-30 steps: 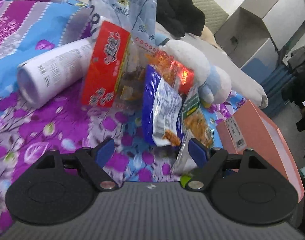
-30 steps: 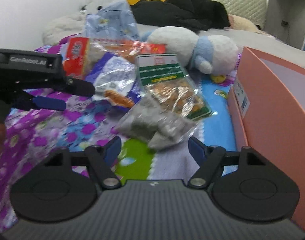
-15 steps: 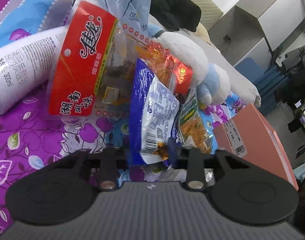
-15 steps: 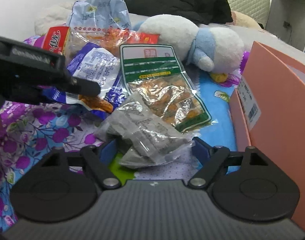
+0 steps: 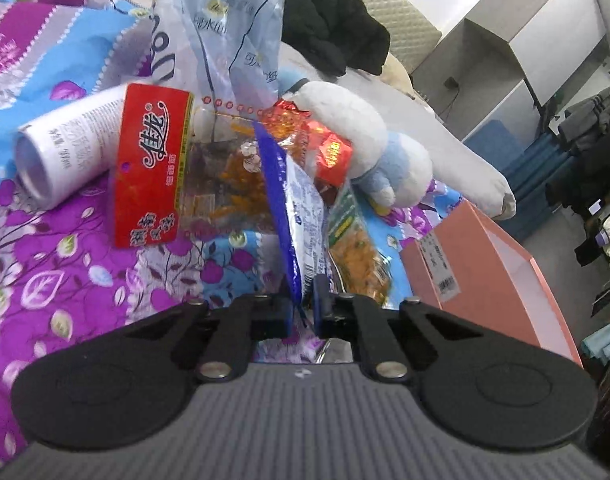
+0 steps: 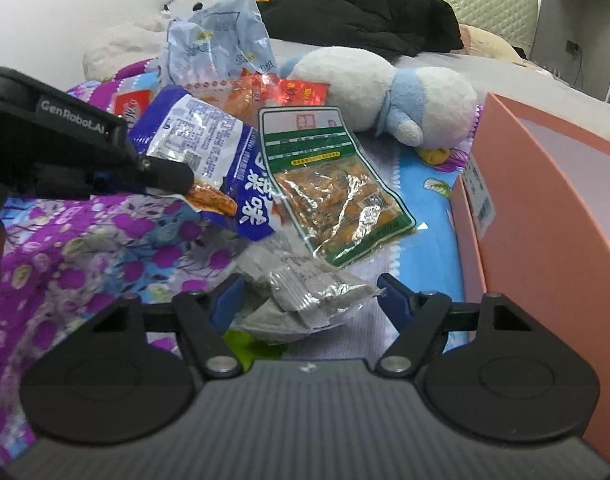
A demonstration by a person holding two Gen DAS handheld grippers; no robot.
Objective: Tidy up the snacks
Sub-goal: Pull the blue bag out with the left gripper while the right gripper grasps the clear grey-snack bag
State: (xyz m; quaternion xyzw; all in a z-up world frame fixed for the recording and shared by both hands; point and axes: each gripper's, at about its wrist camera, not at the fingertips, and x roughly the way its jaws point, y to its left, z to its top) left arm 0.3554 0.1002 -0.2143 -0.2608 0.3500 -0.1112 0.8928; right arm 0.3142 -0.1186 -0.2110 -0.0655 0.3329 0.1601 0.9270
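Snacks lay heaped on a purple and blue floral bedspread [image 5: 65, 264], and from the left wrist camera a white cylindrical bottle [image 5: 69, 148] lay on its side at 10 o'clock, with a red-labelled clear snack bag [image 5: 149, 168] propped against it. Behind them at 12 o'clock rose a crumpled pale blue plastic bag [image 5: 225, 28]. The left gripper [image 5: 303, 312] was closing, its pads pinching the lower edge of a blue and white snack packet [image 5: 301, 216], which stood on edge above the fingers. Just right of that packet a green-edged packet of orange snacks [image 5: 357, 248] lay flat, a white and blue plush toy [image 5: 385, 160] rested at 1 o'clock, and an open pink box [image 5: 485, 256] sat at 3 o'clock. In the right wrist view, the left gripper [image 6: 161, 174] entered from 9 o'clock, clamped on the blue and white snack packet [image 6: 209, 140]. The green-edged packet [image 6: 329, 184] lay in the centre, the plush toy [image 6: 385, 96] at 1 o'clock, and the pink box [image 6: 545, 216] along the right edge. The right gripper [image 6: 309, 304] was closing but stood wide, 1 finger either side of a crinkled silver-grey packet [image 6: 305, 292] without pressing it.
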